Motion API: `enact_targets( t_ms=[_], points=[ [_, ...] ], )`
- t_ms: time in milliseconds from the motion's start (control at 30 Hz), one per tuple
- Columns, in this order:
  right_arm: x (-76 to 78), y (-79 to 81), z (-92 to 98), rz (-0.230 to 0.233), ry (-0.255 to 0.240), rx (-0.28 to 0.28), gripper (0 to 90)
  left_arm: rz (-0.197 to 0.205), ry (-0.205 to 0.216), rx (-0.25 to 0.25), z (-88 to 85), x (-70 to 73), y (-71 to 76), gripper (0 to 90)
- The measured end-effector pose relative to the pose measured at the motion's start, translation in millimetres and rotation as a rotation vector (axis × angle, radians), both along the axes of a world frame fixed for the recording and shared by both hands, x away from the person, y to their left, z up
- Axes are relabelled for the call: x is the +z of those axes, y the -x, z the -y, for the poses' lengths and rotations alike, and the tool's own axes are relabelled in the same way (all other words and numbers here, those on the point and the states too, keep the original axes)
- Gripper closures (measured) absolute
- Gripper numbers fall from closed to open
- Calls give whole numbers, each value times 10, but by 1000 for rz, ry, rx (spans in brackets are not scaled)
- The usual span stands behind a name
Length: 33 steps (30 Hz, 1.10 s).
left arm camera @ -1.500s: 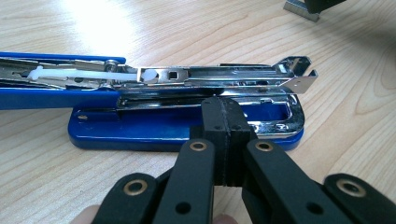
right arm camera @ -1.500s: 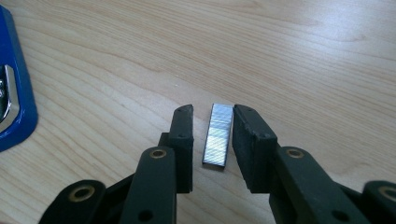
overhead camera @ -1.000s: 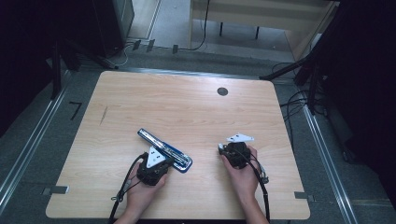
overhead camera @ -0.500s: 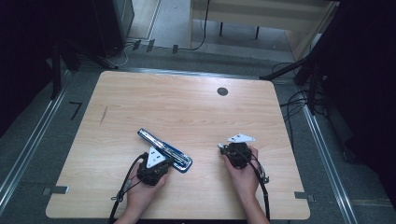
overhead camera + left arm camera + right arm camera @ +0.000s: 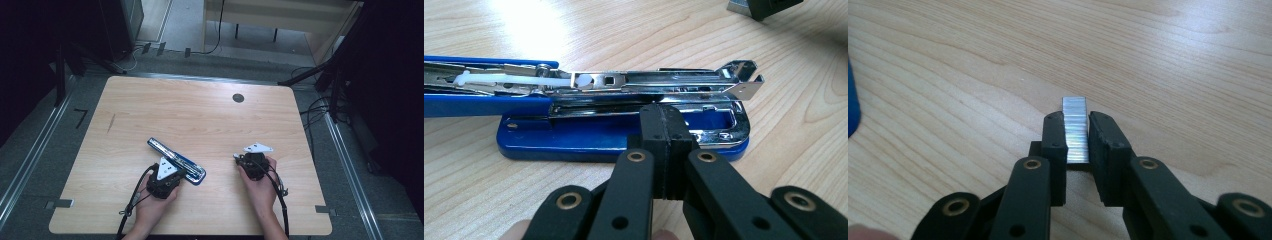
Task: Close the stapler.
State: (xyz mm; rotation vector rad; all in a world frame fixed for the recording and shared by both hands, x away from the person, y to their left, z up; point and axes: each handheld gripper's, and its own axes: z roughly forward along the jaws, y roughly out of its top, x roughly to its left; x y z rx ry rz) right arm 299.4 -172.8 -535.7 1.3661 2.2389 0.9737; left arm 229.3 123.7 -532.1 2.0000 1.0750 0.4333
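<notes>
A blue stapler (image 5: 175,161) lies flipped open on the wooden table (image 5: 200,115), its metal magazine (image 5: 649,82) exposed above the blue base (image 5: 549,145). My left gripper (image 5: 175,171) sits at the stapler's near end. Its jaws are shut together, tips (image 5: 664,120) against the base's front. My right gripper (image 5: 245,157) hovers to the right, apart from the stapler. A short silver strip of staples (image 5: 1075,125) stands between its pads, which have just been closing and now press on it (image 5: 1078,135).
A round black grommet (image 5: 238,98) is set in the table's far side. Cables trail from both grippers toward the near edge. A corner of the other gripper (image 5: 769,5) shows in the left gripper view. A wooden desk (image 5: 280,15) stands beyond the table.
</notes>
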Motion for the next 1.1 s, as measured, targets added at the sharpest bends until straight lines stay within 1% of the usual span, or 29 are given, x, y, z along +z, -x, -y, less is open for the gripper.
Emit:
enact_targets(
  t_ms=[267, 367, 433, 533, 633, 667, 700, 800, 967, 1100],
  points=[
    [7, -5, 0, 7, 8, 16, 795, 0, 0, 0, 0, 0, 0, 900],
    [38, 11, -21, 14, 4, 28, 795, -1, 1, 0, 0, 0, 0, 900],
    [79, 32, -48, 22, -6, 48, 795, -2, 0, -1, -2, 1, -1, 900],
    [107, 47, -75, 19, -8, 59, 795, -1, 0, -1, -1, 1, -1, 900],
    [167, 73, -127, 26, -7, 90, 795, -2, 0, -1, -1, 0, 0, 900],
    [205, 92, -166, 34, -6, 109, 795, 0, -1, -1, -1, 1, -1, 900],
    [205, 92, -166, 34, -6, 109, 795, 0, -1, -1, -1, 1, -1, 900],
    [254, 128, -233, 44, -6, 141, 795, 0, -1, -1, -1, 1, -1, 900],
    [278, 146, -278, 48, -7, 160, 795, 0, -2, -1, -1, 1, 0, 900],
    [327, 170, -323, 45, -17, 175, 795, 0, -2, -1, 0, 1, 0, 900]
  ],
)
